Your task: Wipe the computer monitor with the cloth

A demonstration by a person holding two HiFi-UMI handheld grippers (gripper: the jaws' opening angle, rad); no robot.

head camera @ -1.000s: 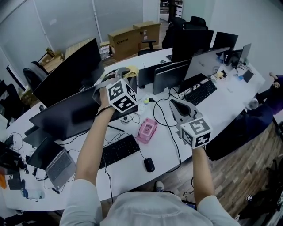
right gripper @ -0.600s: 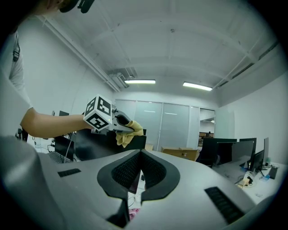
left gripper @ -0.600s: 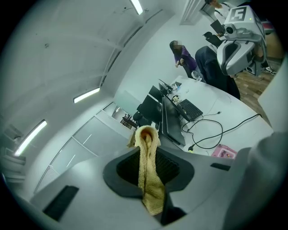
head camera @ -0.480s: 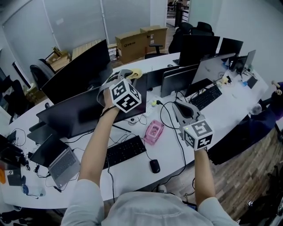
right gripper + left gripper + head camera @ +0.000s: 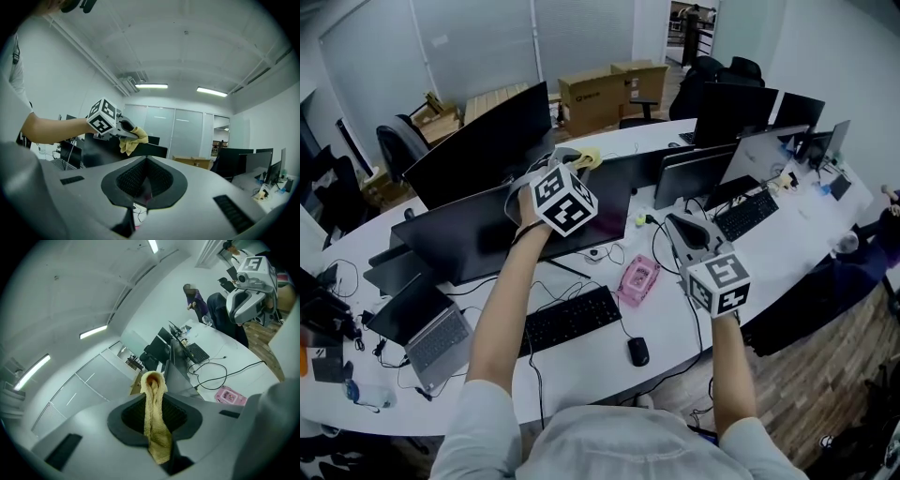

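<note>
White desk [image 5: 778, 239] below, left hand-held gripper [image 5: 569, 157] clamps cloth [image 5: 587, 157] near monitor [image 5: 487, 234].

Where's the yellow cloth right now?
Head view, left of centre: the cloth is pinched in the left gripper, by the dark monitor's top edge.

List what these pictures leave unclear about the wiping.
- Whether the cloth touches the monitor: in the head view the left gripper covers the contact; in the right gripper view it is too small.
- Smudges on the screen: head view, too dark and steep.
</note>
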